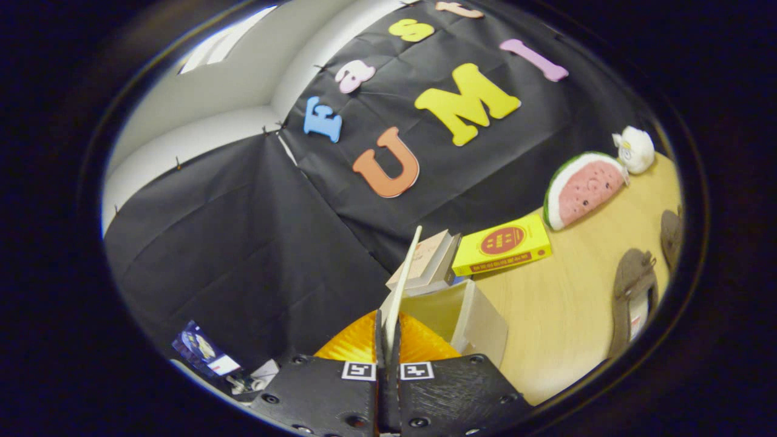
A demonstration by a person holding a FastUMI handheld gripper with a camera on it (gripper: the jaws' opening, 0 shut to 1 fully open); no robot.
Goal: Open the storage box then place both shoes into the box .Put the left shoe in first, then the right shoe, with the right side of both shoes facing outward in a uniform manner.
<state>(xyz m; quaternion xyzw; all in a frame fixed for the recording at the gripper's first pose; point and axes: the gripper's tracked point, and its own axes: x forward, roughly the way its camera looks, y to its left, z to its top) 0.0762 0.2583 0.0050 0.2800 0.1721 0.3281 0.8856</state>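
My gripper [387, 340] is shut on the thin pale lid [405, 273] of the storage box [479, 325]. The lid stands up on edge between the fingers, lifted away from the box. The box is a light cube just ahead and to the right of the fingers, with its open top showing. Two brown shoes lie on the wooden table to the right: one shoe [632, 291] lies lengthwise with its opening showing, and the other shoe [671, 237] sits farther right and is partly cut off.
Books [428, 261] are stacked behind the box, with a yellow book [502, 244] beside them. Farther back sit a watermelon-slice plush [586, 188] and a small white plush [635, 149]. An orange ribbed object [358, 343] lies under the fingers. Small items [206, 352] lie low at the left.
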